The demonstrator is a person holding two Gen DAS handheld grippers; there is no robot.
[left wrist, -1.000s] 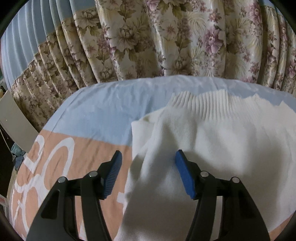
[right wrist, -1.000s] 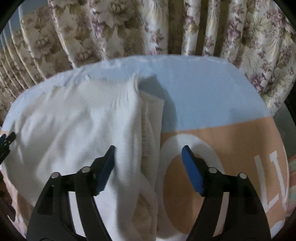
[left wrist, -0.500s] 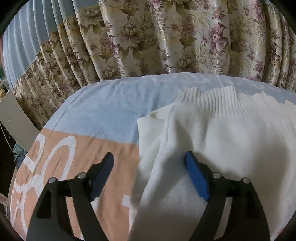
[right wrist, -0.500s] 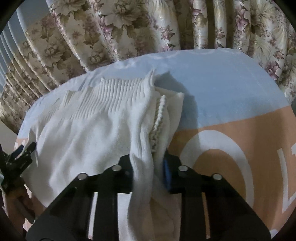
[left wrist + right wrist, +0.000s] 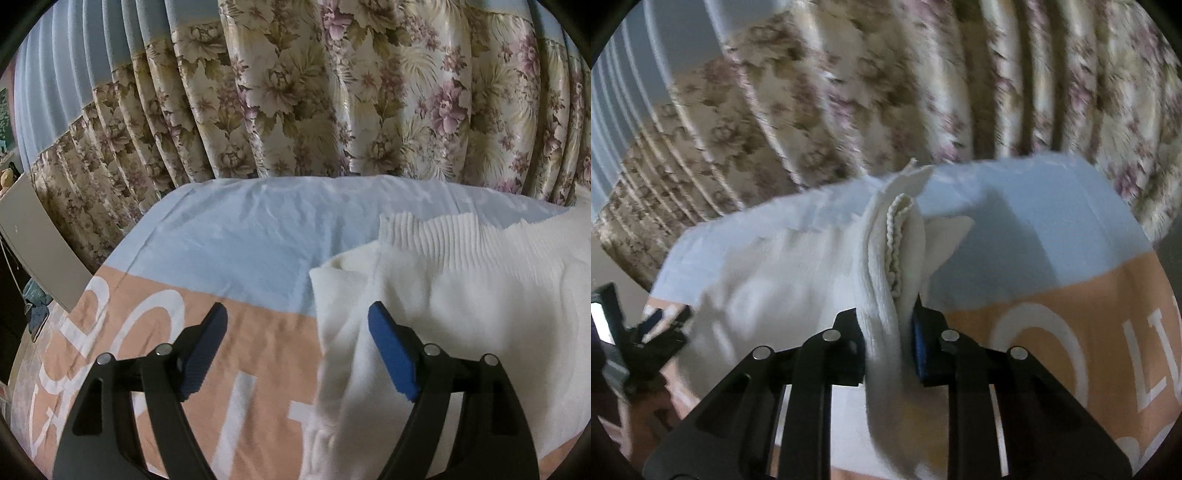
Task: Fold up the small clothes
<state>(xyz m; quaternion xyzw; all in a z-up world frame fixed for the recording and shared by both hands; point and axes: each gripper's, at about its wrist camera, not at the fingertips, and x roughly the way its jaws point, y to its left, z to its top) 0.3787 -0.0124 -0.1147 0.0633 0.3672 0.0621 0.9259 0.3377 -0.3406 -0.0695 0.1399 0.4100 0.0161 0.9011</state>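
White knit sweater lies on a blue-and-peach sheet over the bed, before a floral curtain. The right gripper pinches a bunched fold of the sweater's edge between its fingers. The left gripper hovers with fingers spread over the sweater's other edge, holding nothing.
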